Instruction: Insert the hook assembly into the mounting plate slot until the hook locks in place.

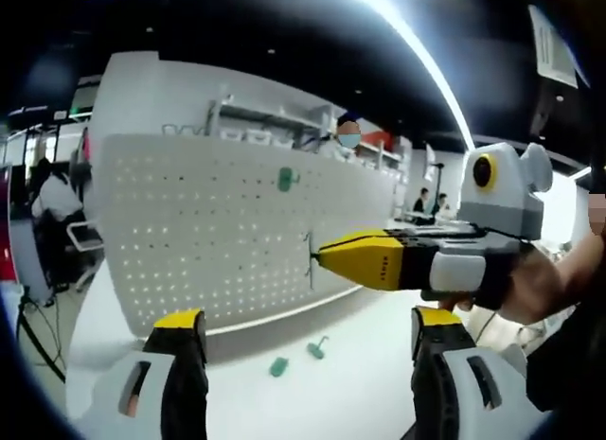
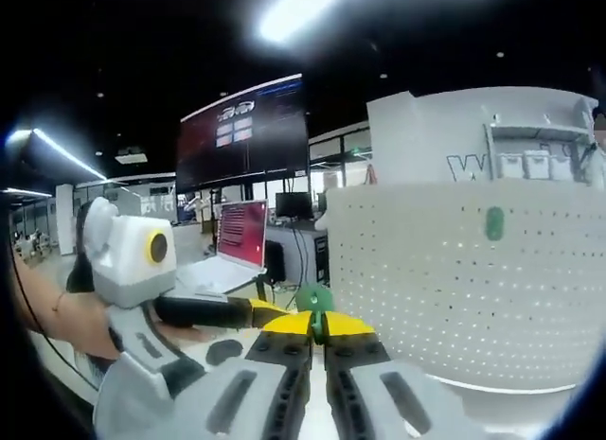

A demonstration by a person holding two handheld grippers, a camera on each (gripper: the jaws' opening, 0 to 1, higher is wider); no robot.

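The right gripper (image 1: 327,257) is reaching across the left gripper view with its jaws closed on a small hook (image 1: 310,259), and it is pressing that hook against the white pegboard (image 1: 218,232) standing on the table (image 1: 360,383). In the right gripper view the same jaws are pinched together around a green hook base (image 2: 314,303). Whether the hook is seated in a slot I cannot tell; it looks to be touching the board, so the insertion seems to be under way rather than finished. One green hook (image 1: 286,180) is already hanging higher on the board. Two more green pieces (image 1: 298,357) are lying on the table below, waiting. The left gripper (image 1: 308,341) is hovering with jaws wide apart, holding nothing.
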